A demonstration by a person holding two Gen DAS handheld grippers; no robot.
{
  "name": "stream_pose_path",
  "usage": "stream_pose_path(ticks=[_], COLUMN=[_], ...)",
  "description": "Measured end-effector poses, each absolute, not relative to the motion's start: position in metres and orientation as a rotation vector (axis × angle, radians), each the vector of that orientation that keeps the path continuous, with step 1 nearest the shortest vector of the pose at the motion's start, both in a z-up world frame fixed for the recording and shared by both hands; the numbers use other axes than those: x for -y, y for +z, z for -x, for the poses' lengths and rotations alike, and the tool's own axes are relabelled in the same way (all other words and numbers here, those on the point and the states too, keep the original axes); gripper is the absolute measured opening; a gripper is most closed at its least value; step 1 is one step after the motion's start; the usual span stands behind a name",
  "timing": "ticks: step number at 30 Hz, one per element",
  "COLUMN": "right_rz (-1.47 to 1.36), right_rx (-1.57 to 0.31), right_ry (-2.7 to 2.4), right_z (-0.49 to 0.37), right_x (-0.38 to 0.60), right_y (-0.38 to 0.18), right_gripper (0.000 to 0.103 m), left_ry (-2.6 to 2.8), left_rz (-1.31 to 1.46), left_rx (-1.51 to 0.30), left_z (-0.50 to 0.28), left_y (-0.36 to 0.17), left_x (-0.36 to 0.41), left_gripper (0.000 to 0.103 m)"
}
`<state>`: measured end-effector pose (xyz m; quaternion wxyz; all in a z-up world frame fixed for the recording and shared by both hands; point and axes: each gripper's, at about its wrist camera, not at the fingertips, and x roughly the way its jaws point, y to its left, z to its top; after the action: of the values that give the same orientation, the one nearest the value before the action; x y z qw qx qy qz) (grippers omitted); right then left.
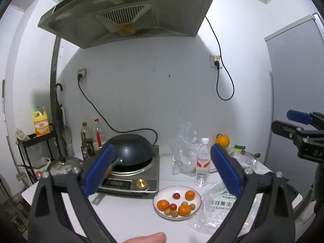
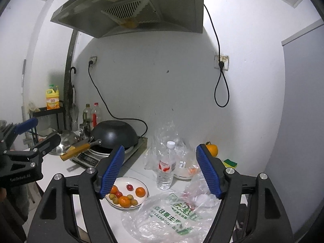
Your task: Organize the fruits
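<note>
A white plate [image 1: 157, 199] [image 2: 139, 182] on the white counter holds three small oranges, two red fruits and several small yellow-green fruits. A larger orange [image 1: 222, 141] [image 2: 212, 149] sits at the back by the wall. My left gripper [image 1: 162, 168] is open and empty, held above the counter short of the plate. My right gripper [image 2: 160, 172] is open and empty, above the plate and a plastic bag [image 2: 168, 214] [image 1: 218, 206]. The right gripper also shows at the right edge of the left wrist view [image 1: 291, 123], and the left gripper at the left edge of the right wrist view [image 2: 38, 131].
An induction cooker with a black wok [image 1: 129, 151] [image 2: 114, 134] stands left of the plate. A water bottle [image 1: 202, 163] [image 2: 166, 166] and crumpled clear bags [image 1: 182, 147] stand behind it. A sponge [image 2: 230, 162], oil bottles [image 1: 91, 137] and a range hood [image 1: 129, 12] are around.
</note>
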<state>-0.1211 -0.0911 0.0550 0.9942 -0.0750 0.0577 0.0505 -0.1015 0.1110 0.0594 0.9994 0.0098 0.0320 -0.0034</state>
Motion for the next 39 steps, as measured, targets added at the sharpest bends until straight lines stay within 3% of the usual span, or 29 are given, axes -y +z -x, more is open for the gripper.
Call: stream_pose_path(ticks=[39], right_rz=[0.155], right_rx=[-0.113], right_ry=[0.096], right_z=[0.1184], right_x=[0.0935], right_y=[0.0581], right_gripper=[0.077], left_ry=[-0.022], left_rz=[-0.01], left_rx=[-0.058], left_z=[0.1008], left_y=[0.0578], left_x=[-0.1082], left_gripper=[0.097])
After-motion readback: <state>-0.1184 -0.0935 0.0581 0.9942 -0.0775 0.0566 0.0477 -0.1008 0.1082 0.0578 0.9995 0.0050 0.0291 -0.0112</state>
